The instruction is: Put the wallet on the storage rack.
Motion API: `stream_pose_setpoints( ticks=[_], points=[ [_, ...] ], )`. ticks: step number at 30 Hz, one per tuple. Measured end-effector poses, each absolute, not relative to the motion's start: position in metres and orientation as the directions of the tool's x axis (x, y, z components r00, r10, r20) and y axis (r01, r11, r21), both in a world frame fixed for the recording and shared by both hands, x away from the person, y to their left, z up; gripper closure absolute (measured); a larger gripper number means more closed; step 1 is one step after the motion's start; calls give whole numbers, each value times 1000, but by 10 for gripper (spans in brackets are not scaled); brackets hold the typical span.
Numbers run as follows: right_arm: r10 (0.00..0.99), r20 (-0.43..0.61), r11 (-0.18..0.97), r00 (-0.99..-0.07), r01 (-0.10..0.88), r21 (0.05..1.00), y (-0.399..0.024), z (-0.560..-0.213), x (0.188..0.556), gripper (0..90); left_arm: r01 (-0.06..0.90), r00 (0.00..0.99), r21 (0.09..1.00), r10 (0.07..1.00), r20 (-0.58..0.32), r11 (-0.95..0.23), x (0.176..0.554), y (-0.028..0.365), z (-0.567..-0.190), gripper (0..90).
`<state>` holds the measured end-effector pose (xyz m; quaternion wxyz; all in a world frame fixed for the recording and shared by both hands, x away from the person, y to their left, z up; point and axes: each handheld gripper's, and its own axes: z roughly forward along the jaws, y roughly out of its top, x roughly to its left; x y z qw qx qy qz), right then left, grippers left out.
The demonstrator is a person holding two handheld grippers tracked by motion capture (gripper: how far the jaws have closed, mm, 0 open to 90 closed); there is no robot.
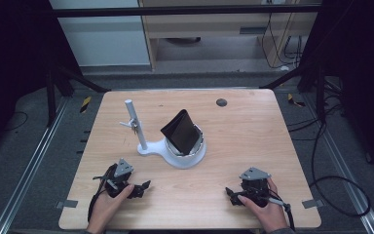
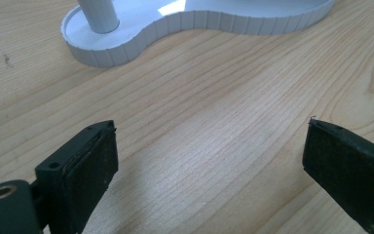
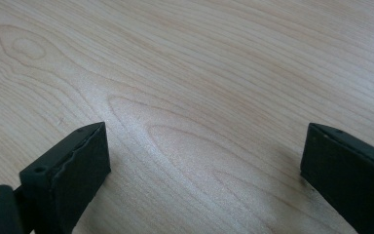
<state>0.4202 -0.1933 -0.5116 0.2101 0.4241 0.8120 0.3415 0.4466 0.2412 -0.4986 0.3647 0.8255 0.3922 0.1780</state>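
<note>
Pale wood-grain table (image 1: 233, 146), smooth, with rounded corners. At centre frame sits a white plastic stand (image 1: 175, 155): ribbed rim, round dish, slim upright post. A flat black wallet (image 1: 180, 130) leans tilted in the dish. Left gripper (image 1: 143, 186), lower left, has its jaws spread and empty; the stand lies near, up and right of it. Right gripper (image 1: 230, 194), lower right, jaws likewise spread over bare wood, well apart from the stand.

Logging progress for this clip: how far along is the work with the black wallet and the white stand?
Done, it seems: the black folded wallet stands tilted in the round dish of the white plastic stand, keys hanging on its post. In hand: nothing; the left claw and the right claw rest open on the wooden table. Left: apparently nothing, unless the wallet is yet to be taken out.
</note>
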Motion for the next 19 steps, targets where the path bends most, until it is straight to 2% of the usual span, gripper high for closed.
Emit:
stream_pose_setpoints(
  ticks=[5,19],
  points=[
    [840,-8,376,-542,572,729,-195,-513,422,27,540,626,724,780,-4,-429,451,245,-505,55],
    [840,-12,379,-543,570,729,-195,-513,422,27,538,620,715,784,25,-447,451,246,-509,25]
  ],
)
